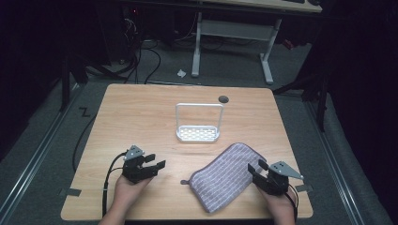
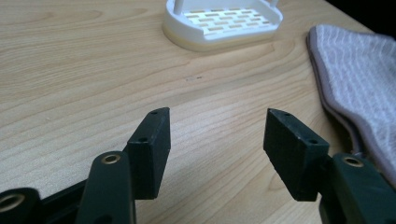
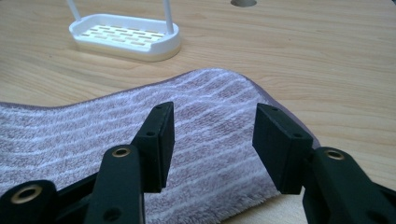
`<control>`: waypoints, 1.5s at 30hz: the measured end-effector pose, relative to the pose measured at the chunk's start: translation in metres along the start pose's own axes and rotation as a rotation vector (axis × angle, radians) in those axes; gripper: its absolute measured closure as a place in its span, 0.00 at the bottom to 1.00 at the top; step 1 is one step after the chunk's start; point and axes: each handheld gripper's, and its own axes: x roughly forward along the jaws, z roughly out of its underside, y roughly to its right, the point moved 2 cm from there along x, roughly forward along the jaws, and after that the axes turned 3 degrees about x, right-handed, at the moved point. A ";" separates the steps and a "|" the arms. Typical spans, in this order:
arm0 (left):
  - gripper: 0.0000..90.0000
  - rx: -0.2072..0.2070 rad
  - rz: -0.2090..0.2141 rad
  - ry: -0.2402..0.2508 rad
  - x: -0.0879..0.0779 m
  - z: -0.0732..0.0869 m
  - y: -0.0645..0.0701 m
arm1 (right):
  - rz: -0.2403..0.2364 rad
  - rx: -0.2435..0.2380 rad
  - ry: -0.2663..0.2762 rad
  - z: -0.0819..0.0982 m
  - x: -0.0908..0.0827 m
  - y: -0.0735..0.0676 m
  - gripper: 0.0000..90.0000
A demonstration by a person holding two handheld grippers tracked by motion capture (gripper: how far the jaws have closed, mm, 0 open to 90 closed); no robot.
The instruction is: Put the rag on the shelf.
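A purple striped towel (image 1: 230,176) lies flat on the worktop (image 1: 141,112), its right edge just under the right gripper (image 1: 257,169), whose fingers (image 3: 159,140) are spread and empty. The left gripper (image 1: 155,161) hovers well left of it, fingers (image 2: 149,149) spread too. Beyond stands a white slotted rack (image 1: 198,132); the high view shows its tall hoop handle, cropped in both gripper views.
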 end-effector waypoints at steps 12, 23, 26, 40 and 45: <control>0.77 0.007 0.079 0.002 0.015 -0.007 0.033 | -0.025 0.011 -0.029 0.006 -0.001 0.015 0.65; 1.00 0.191 0.216 -0.205 0.069 0.003 0.117 | -0.073 -0.049 -0.166 0.010 0.002 0.017 0.99; 1.00 0.262 0.262 -0.239 0.063 0.013 0.142 | -0.056 -0.061 -0.199 0.011 0.007 0.020 0.99; 0.81 0.196 0.239 -0.153 0.049 0.002 0.125 | -0.093 -0.094 -0.279 0.013 0.025 0.010 0.98; 0.78 0.184 0.238 -0.162 0.055 0.001 0.122 | -0.146 -0.152 -0.273 0.014 0.032 -0.023 0.98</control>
